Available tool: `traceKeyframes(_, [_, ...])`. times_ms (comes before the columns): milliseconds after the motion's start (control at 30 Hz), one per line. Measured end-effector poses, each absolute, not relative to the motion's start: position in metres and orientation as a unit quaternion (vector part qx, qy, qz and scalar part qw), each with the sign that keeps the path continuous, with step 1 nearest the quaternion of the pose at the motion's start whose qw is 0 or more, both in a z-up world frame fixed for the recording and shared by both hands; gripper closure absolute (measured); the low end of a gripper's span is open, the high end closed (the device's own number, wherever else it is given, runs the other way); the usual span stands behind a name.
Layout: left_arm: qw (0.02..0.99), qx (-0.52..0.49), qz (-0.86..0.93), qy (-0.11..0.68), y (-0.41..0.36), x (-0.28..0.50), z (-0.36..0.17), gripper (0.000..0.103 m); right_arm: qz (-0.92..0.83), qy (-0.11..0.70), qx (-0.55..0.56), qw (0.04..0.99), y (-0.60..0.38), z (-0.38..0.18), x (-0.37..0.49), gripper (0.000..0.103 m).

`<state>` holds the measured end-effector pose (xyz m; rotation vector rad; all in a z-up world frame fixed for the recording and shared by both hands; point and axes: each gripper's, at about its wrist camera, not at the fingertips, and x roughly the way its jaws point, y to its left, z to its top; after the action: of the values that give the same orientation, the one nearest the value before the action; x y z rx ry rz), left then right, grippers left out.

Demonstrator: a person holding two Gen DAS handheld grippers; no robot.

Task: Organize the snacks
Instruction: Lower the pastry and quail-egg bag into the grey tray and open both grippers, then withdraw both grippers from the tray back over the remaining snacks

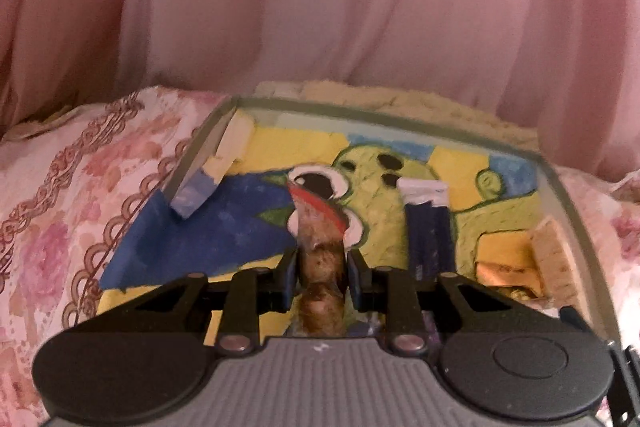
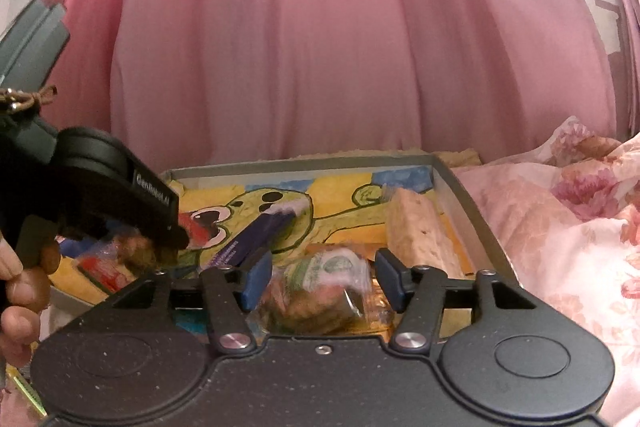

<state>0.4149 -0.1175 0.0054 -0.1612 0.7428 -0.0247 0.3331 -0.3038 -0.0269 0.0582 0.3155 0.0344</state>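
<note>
Left wrist view: left gripper (image 1: 322,269) is pinching a brown snack (image 1: 320,255) over the tray (image 1: 572,187). Right gripper (image 2: 322,277) is hanging spread around a green-label pack (image 2: 320,279). Blue packet (image 1: 430,235), at two o'clock of the snack, is already lying inside; sorting looks unfinished.

From my remote station I read matt black plastic on the left gripper (image 1: 322,267) and right gripper (image 2: 324,277), glossy crinkled clear film around the cookie packet (image 2: 320,291), a glossy dark-blue wrapper (image 1: 430,227), smooth grey tray rim (image 1: 560,187), and soft printed floral cloth (image 1: 80,167).
</note>
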Motion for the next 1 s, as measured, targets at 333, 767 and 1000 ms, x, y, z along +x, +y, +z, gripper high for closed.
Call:
traceKeyframes(333, [0.937,-0.089,0.003,0.339,-0.101,0.389,0.022,0.018,0.008,0.123,0.014,0.992,-0.296,-0.009,0.308,0.014])
traceKeyframes(767, [0.968,-0.078,-0.025,0.239,-0.084,0.289,0.061,0.001,-0.027,0.076,0.024,0.996,-0.295,0.032,0.212,0.001])
traceKeyframes(1000, [0.973,-0.072,-0.033,0.219,-0.071,0.228,0.056,0.001,-0.041,0.082,0.033,0.995,-0.290,0.034,0.161,0.001])
